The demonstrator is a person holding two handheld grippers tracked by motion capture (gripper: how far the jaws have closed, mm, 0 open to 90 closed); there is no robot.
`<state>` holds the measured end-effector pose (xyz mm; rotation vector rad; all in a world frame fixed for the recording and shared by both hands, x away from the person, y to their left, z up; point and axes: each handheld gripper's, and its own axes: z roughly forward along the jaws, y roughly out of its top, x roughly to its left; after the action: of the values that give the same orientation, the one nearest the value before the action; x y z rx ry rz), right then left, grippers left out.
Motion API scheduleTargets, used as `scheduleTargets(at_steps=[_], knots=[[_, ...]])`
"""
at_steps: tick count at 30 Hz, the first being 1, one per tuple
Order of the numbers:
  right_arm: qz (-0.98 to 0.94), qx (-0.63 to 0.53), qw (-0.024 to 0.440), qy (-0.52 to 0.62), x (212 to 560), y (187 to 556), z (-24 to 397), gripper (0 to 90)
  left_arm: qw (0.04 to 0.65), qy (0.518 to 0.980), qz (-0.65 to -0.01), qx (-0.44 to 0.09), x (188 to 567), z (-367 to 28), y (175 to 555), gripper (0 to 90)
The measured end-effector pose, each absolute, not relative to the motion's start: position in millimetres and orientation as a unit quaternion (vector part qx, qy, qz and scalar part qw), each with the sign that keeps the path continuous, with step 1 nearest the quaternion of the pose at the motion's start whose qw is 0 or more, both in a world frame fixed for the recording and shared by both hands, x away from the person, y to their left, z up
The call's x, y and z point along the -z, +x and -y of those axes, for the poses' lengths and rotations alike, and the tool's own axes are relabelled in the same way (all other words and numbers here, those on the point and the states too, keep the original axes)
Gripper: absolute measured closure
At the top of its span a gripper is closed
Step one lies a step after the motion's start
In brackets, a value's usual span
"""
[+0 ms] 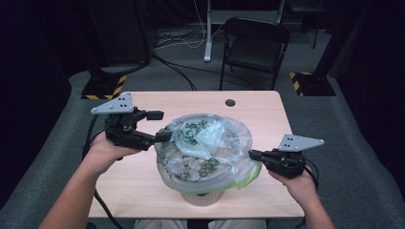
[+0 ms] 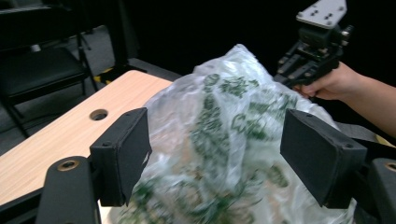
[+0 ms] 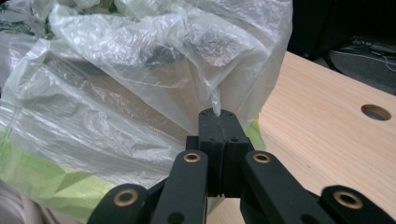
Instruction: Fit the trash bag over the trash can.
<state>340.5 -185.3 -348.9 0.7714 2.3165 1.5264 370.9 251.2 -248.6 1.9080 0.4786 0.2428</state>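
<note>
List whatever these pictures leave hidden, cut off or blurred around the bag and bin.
- Bin, high view: the plastic bag drapes over its rim; its inside is hidden.
- Bag's lower part, left gripper view: blurred, green print unreadable.
- Pinched bag film, right gripper view: the shut right tool hides how much is clamped.
- Left tool: open astride the bag; contact unclear.

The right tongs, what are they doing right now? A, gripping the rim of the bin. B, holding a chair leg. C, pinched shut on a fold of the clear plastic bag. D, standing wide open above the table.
C: in the right gripper view the right tongs have their jaws pressed together with a peak of the clear plastic bag caught between the tips.
</note>
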Motion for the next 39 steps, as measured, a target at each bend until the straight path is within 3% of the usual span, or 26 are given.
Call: scheduleTargets(at_steps=[11,24,32,33,36,39], knots=[[-0.805,-0.511,0.121,0.277,366,341,189,89.8,0.514,0.814,-0.252,-0.100,288,-257,389,29.6],[-0.822,-0.477,0.120,0.286,390,349,180,89.8,0.504,0.822,-0.248,-0.090,301,-242,395,34.0],[-0.816,-0.482,0.113,0.300,404,354,175,87.6,0.514,0.816,-0.252,-0.084,302,-250,394,48.4],[-0.816,-0.480,0.113,0.301,404,354,176,84.1,0.513,0.816,-0.253,-0.084,302,-251,394,51.1],[-0.812,-0.479,0.119,0.312,400,354,179,61.3,0.509,0.817,-0.254,-0.092,302,-253,392,58.2],[-0.798,-0.501,0.125,0.310,389,351,185,52.1,0.513,0.816,-0.249,-0.094,301,-257,390,64.4]])
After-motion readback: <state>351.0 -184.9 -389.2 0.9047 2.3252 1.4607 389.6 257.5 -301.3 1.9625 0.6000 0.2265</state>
